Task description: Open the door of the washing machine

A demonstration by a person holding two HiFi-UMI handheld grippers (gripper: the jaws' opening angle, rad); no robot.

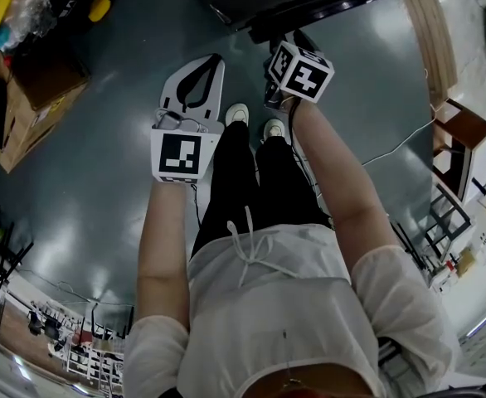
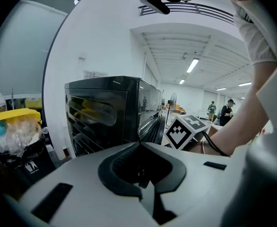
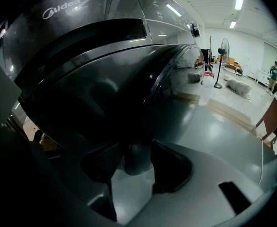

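Now: your right gripper (image 3: 137, 151) fingers clamp rim of door (image 3: 178, 91) on washing machine (image 3: 77, 27); rim sits between them. Left gripper (image 2: 139, 144) fingers together, empty. Door likely heavy, stiff, glossy-slick: grip rim, pull along hinge arc.

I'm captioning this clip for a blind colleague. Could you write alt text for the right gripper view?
The jaws of the right gripper are closed on a dark rounded part at the edge of the door of a dark grey Midea washing machine, seen from very close. Behind it, a shiny grey floor runs to a bright hall with a standing fan.
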